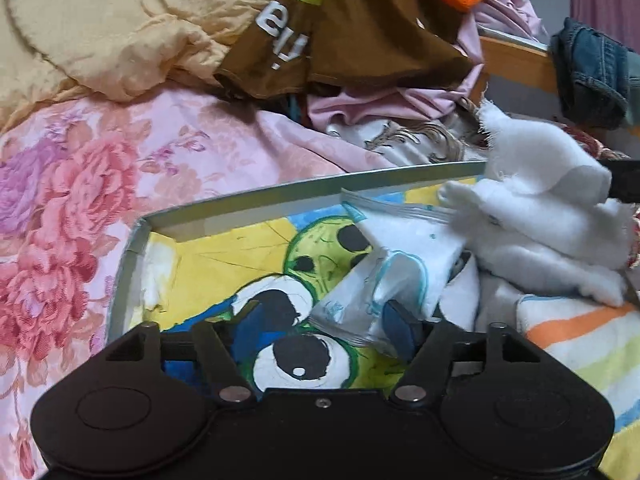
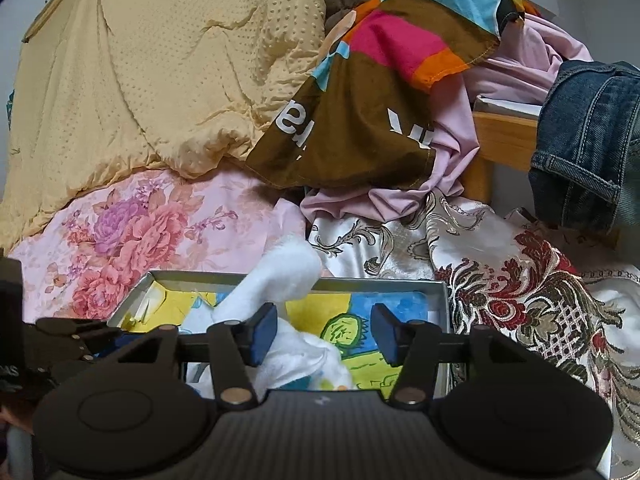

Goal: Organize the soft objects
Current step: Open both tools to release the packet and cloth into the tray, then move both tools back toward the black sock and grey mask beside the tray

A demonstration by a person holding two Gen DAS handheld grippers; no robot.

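left gripper [image 1: 324, 320] fingers released, a crumpled pack [image 1: 368, 300] half hiding one pad. right gripper [image 2: 324, 336] fingers released around white cloth [image 2: 288, 280] draped into the tray [image 2: 132, 300]. beyond, the bed's clothes pile [image 2: 380, 100] is cut off.

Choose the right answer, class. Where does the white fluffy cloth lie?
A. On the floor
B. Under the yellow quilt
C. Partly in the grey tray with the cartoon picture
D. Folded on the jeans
C: the white fluffy cloth spills over the rim of the grey tray, above its cartoon picture.
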